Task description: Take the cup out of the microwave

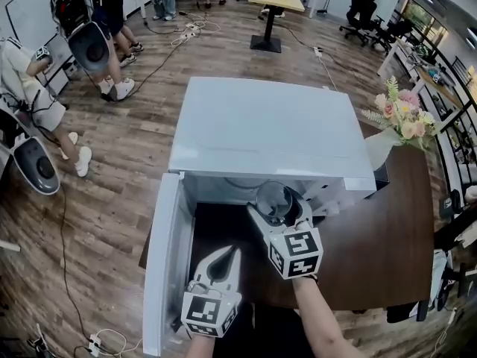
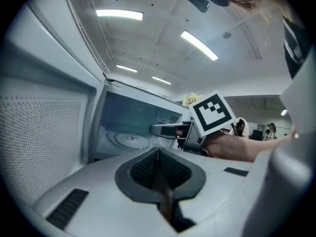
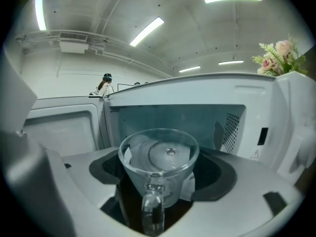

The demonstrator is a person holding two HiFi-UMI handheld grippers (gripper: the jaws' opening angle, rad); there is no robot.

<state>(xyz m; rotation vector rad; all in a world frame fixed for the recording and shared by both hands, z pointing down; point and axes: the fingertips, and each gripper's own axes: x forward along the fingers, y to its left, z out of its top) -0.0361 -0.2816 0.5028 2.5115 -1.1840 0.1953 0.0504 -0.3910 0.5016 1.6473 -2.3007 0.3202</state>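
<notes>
Looking down, the head view shows the right tool [image 1: 277,206] holding the clear cup [image 1: 274,197] at the open microwave [image 1: 268,125] mouth. Left gripper view: the left tool [image 2: 158,154] is closed on nothing. Right gripper view: jaws clamp the cup, handle nearest.

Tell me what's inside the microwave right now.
The open microwave shows only its glass turntable on the cavity floor. The cup is clamped in the right tongs at the doorway. The roof hides the cavity from the head view.
</notes>
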